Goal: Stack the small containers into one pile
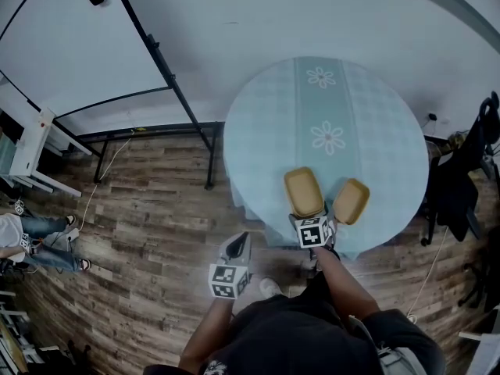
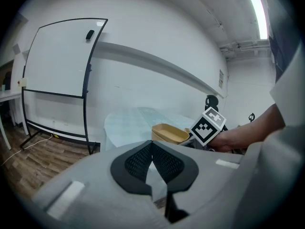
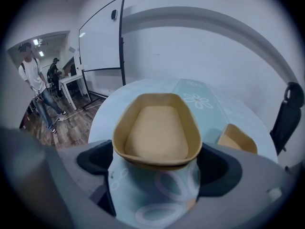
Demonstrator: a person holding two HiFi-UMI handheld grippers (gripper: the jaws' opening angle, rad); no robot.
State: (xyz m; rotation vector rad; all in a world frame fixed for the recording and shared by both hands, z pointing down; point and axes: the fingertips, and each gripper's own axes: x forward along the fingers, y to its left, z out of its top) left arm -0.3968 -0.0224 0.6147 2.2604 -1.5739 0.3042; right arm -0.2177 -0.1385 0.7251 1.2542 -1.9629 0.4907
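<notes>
1. Head view shows a round table (image 1: 258, 123) under a light blue cloth. Two tan containers lie on it near the edge closest to the person: the near container (image 1: 304, 191) and, just beside it on the right, the second container (image 1: 351, 201). They are side by side, not yet one inside the other.
2. The right gripper (image 1: 311, 214) is at the near container. In the right gripper view its jaws stand wide, one at each side of the narrow end of this container (image 3: 157, 130). The pads do not seem to press on it, and it rests on the cloth.
3. The left gripper (image 1: 237, 244) is held off the table, over the wooden floor. In the left gripper view its jaws are fully together, with nothing between them.
4. I judge that the step in hand is the taking of the first container; the pile is not begun.
5. The next move calls for closing the jaws gently on the thin walls. After that the container must be lifted and set straight into the second container, so that the rims line up.
</notes>
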